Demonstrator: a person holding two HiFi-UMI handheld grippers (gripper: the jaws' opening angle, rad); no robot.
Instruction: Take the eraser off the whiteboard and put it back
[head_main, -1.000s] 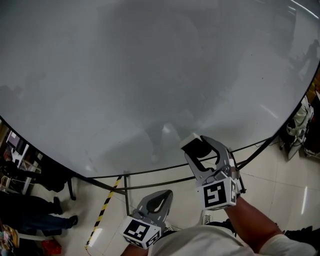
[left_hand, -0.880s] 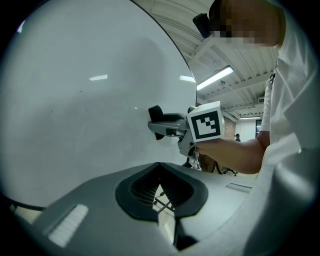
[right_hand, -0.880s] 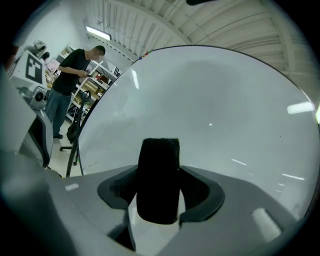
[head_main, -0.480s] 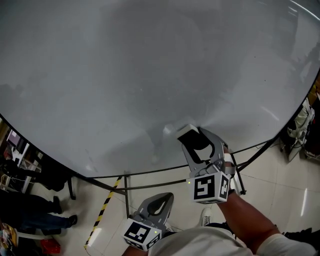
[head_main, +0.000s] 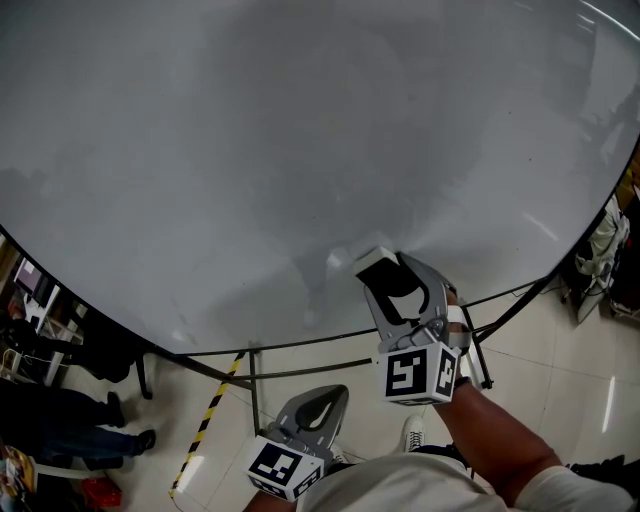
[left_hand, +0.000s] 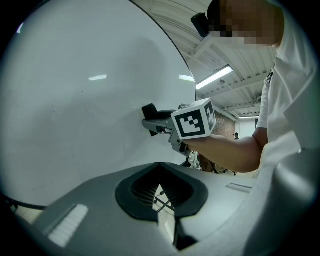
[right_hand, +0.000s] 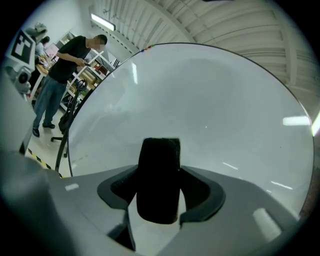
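Lab or workshop: whiteboard (head_main: 300, 150), shelving (right_hand: 94, 70), hazard tape (head_main: 205, 430).

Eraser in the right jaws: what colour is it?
The eraser looks black; the right gripper view shows it best.

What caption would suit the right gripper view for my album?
The right tool grips a black eraser, held up to the whiteboard.

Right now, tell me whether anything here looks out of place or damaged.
Nothing stands out. The whiteboard looks intact, and the right gripper grips the black eraser at the board's surface.
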